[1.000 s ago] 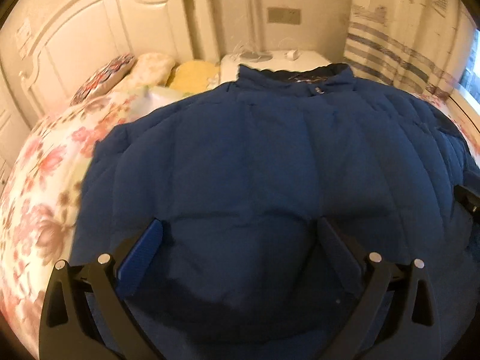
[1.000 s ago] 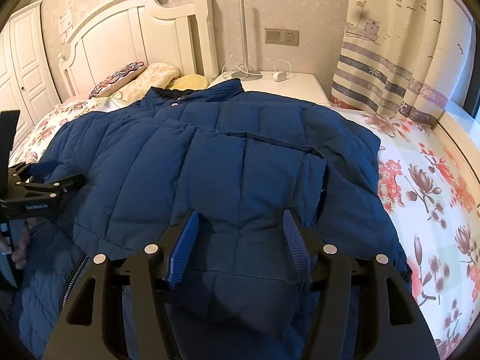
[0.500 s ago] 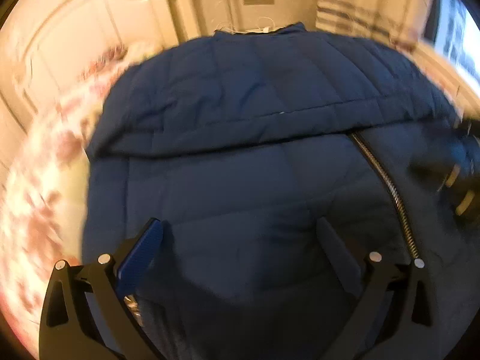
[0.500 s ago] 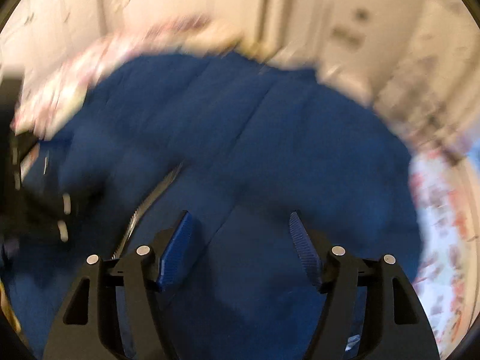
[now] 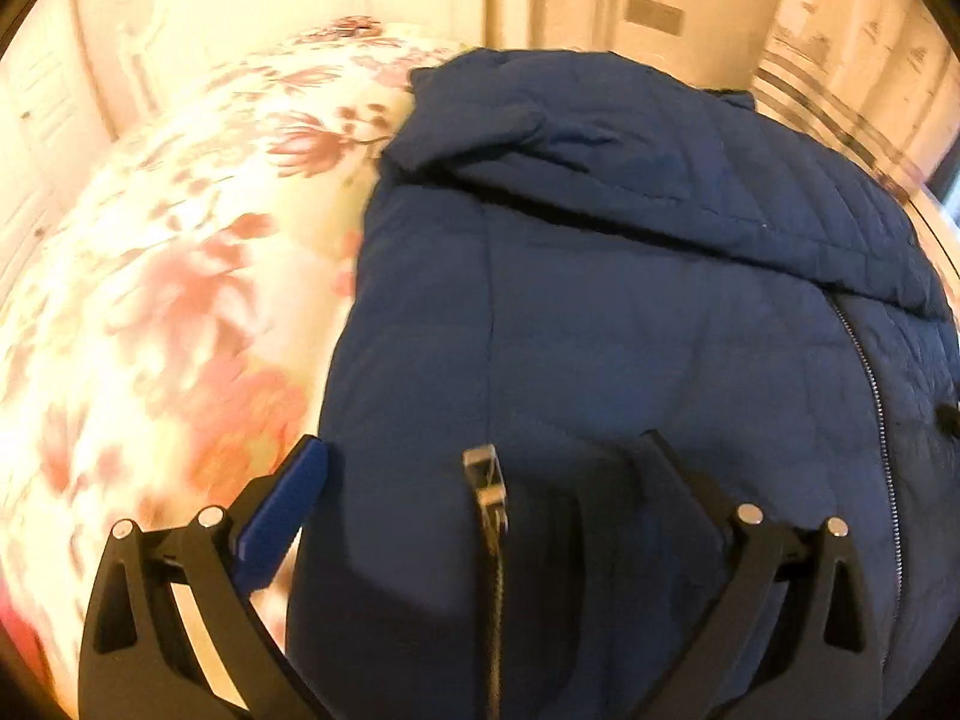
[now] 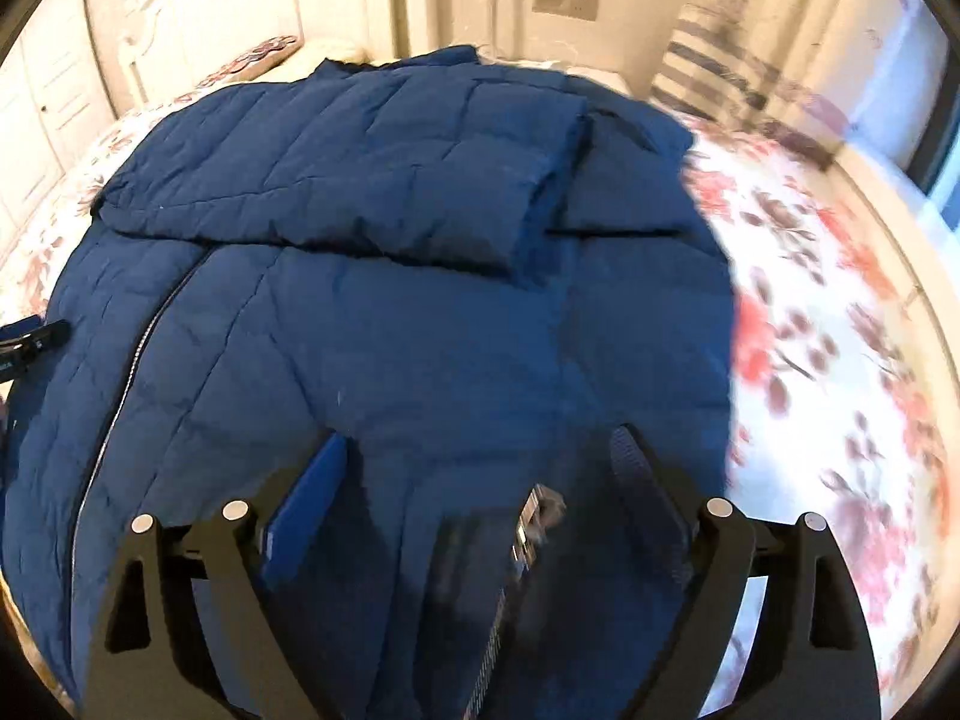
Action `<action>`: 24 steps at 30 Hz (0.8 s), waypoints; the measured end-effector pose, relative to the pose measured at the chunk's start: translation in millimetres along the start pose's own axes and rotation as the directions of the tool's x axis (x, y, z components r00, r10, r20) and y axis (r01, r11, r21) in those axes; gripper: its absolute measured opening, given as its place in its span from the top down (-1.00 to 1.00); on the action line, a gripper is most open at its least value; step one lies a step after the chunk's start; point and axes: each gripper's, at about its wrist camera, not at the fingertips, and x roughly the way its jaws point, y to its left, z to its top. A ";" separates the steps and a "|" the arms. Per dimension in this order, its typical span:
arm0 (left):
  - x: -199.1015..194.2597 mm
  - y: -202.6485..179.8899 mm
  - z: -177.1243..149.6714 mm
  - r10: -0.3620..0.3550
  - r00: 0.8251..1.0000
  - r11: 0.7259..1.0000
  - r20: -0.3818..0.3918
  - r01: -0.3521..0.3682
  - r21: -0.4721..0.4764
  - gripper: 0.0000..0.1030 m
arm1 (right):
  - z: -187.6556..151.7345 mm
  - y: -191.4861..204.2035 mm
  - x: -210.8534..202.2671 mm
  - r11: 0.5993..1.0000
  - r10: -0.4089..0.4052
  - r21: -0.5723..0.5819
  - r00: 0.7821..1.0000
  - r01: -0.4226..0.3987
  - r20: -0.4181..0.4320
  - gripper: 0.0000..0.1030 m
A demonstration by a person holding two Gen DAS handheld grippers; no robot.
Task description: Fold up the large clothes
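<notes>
The left gripper (image 5: 480,468) has its two fingers spread wide, and nothing is pinched between them. One finger has a blue pad (image 5: 282,507) that hangs over the flowered bedspread (image 5: 168,300), right at the left edge of the jacket (image 5: 630,330). The other finger is over the dark blue cloth. Between the fingers sits a shiny zipper pull (image 5: 485,480) with its zipper running down toward the camera.

The right gripper (image 6: 480,468) is spread wide too and holds nothing. Both of its fingers are over the jacket (image 6: 420,300). A silver zipper pull (image 6: 534,522) shows between them, nearer the right finger.

The jacket is big, puffy and dark blue. It lies flat on the bed and covers most of the middle of it. A sleeve (image 6: 360,180) is folded across the top part of it. A long zipper line (image 6: 129,372) runs down the left side in the right camera. The tip of the left gripper (image 6: 27,339) peeks in at the left edge there.

The bedspread (image 6: 840,330) shows on the right side of the jacket, out to the bed's right edge. Behind the bed stand a white headboard (image 6: 198,6), a wall switch (image 6: 566,2) and a striped curtain (image 6: 708,66)
</notes>
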 end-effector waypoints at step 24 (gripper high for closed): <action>-72.5 -7.1 -113.2 -0.030 0.998 0.992 0.048 0.024 0.122 -0.93 | -102.2 21.5 -57.0 0.992 0.068 -0.111 0.997 -0.063 0.039 -0.61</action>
